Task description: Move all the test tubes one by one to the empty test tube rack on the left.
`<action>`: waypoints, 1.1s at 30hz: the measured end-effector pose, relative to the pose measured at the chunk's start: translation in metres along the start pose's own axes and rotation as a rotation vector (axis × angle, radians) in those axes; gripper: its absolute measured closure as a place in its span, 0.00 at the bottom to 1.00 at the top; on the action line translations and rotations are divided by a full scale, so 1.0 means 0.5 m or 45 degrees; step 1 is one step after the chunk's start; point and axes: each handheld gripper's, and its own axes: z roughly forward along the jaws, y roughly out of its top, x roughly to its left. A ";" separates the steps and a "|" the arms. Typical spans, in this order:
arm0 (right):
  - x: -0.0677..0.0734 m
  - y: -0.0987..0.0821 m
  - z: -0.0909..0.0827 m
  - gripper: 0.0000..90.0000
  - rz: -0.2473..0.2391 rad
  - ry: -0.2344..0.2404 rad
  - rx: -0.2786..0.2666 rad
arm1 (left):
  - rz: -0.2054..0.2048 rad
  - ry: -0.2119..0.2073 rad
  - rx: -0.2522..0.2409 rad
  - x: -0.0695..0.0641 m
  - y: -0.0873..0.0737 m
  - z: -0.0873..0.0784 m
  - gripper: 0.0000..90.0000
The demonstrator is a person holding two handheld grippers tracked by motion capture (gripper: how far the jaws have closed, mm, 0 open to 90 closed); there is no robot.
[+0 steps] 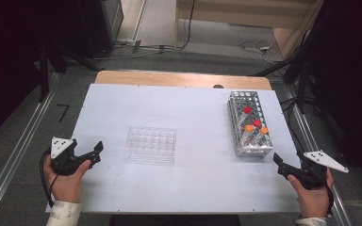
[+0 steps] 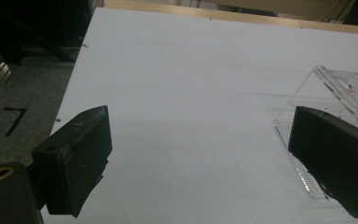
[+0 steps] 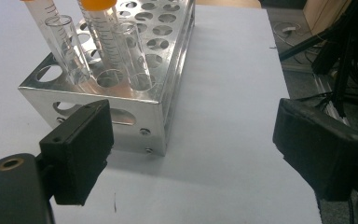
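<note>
a: what's on the left?
b: left gripper, jaws spread wide on nothing, near the table edge; clear well plate just right of it.
a: farther right?
b: metal tube rack holding capped tubes, then right gripper, wide apart, empty.

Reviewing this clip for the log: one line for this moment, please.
left gripper: open, empty, beside clear well plate | right gripper: open, empty, near metal tube rack | capped tubes racked
</note>
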 end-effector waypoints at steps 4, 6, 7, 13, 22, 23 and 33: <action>0.006 0.002 -0.001 0.12 -0.013 -0.007 -0.002 | 0.006 0.000 -0.004 -0.002 0.000 -0.001 0.07; 0.008 0.003 -0.001 0.12 -0.016 0.000 -0.008 | 0.006 -0.001 -0.005 -0.002 0.000 -0.001 0.07; 0.008 0.003 -0.001 0.12 -0.018 0.001 -0.007 | 0.007 -0.001 -0.004 -0.002 0.000 -0.001 0.07; 0.013 0.005 0.000 0.12 -0.023 0.009 -0.009 | 0.017 -0.002 0.007 -0.005 -0.001 0.000 0.07; 0.026 0.011 0.005 0.15 -0.061 0.025 -0.014 | 0.034 0.006 0.001 -0.010 -0.001 0.000 0.07; 0.028 0.012 0.007 0.16 -0.063 0.030 -0.012 | 0.034 0.006 0.001 -0.010 -0.001 0.000 0.07; 0.043 0.027 0.036 0.42 -0.103 0.047 -0.042 | 0.040 0.007 -0.008 -0.012 -0.001 -0.001 0.07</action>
